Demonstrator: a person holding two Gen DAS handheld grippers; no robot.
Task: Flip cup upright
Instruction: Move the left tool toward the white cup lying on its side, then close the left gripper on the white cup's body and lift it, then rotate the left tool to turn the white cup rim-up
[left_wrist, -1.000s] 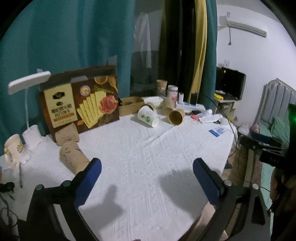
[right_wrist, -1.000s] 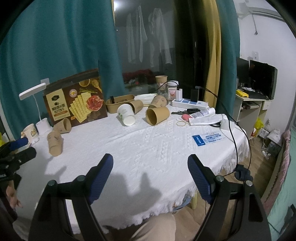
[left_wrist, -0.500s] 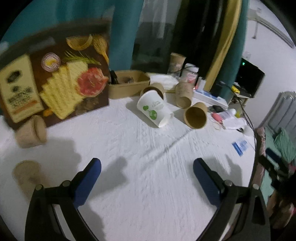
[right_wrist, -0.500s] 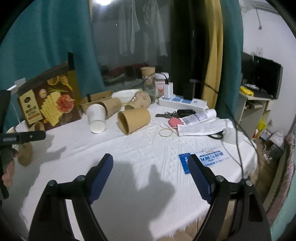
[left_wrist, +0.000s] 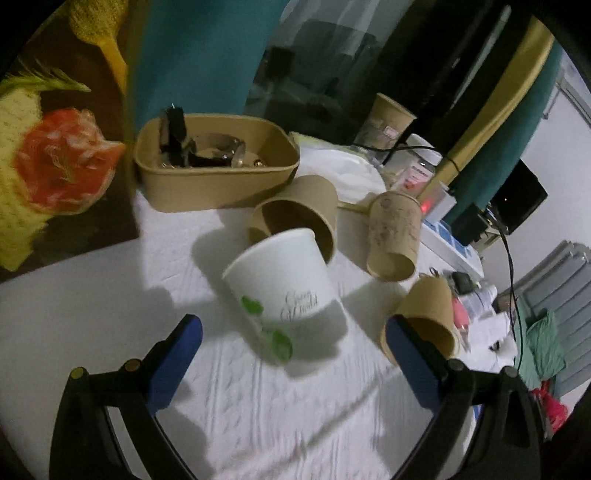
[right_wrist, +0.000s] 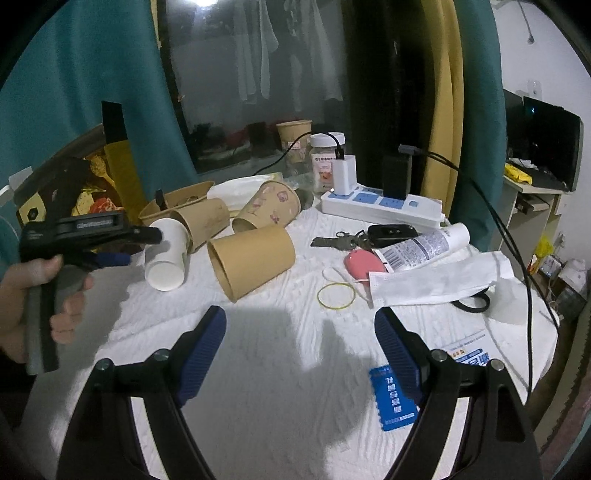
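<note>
White paper cup (left_wrist: 284, 291): found on its side on the tablecloth (left_wrist: 258, 413) against a brown cup (left_wrist: 295, 218), not yet gripped or righted; left gripper (left_wrist: 291, 354) spread wide just before it, right gripper (right_wrist: 301, 354) likewise wide, empty.

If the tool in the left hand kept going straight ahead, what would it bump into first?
Most likely the white cup lying on its side: it sits between the open fingers of the left tool, just ahead of them. The brown cup lies behind it. Depth is hard to judge through the fisheye.
</note>
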